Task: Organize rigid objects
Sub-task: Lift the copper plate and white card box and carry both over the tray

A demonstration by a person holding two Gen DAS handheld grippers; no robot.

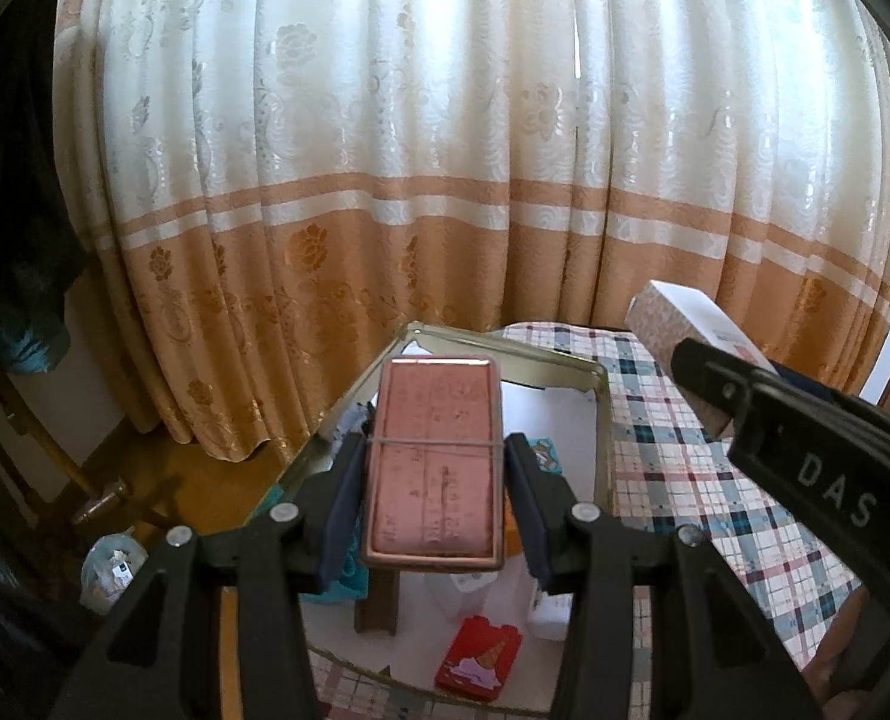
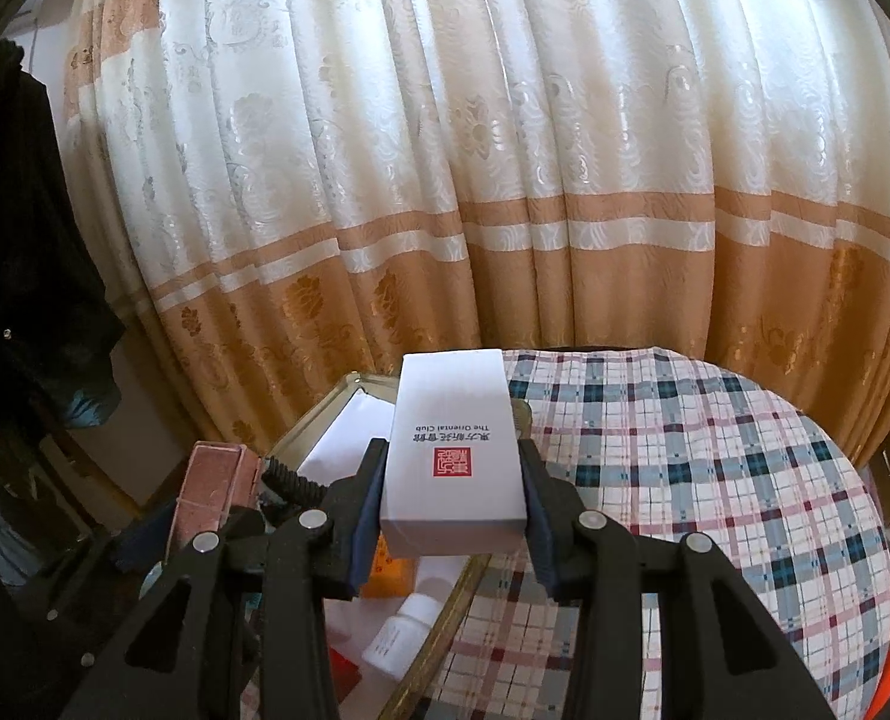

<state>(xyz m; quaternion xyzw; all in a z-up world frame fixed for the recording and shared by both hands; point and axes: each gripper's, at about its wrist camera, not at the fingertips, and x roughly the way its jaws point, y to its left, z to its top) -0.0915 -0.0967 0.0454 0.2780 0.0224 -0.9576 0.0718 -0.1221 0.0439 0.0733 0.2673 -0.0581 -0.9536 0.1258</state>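
The left hand-held gripper (image 1: 436,468) is seen pointed forward and tilted downward above a metal tray (image 1: 601,414). Its jaws are closed partway against the long sides of a pink box (image 1: 433,468), which is bound across the middle by a thin elastic band and held lifted clear of the tray. The box lies between the pads, its far end projecting well beyond the fingertips.

The right hand-held gripper (image 2: 452,498) is held at a similar downward slant, just beside the left one. A white box (image 2: 454,462) with a red seal and the printed words "The Oriental Club" is clamped between its jaws, the pads pressed to both long sides. This box is raised over the tray's right edge, where the tray meets the checked cloth (image 2: 715,480) covering the worktop.

In the tray below, a red packet (image 1: 478,666) and a small white bottle (image 2: 400,636) are seen lying loose among other small items. A cream and orange curtain (image 1: 445,150) hangs behind the worktop.
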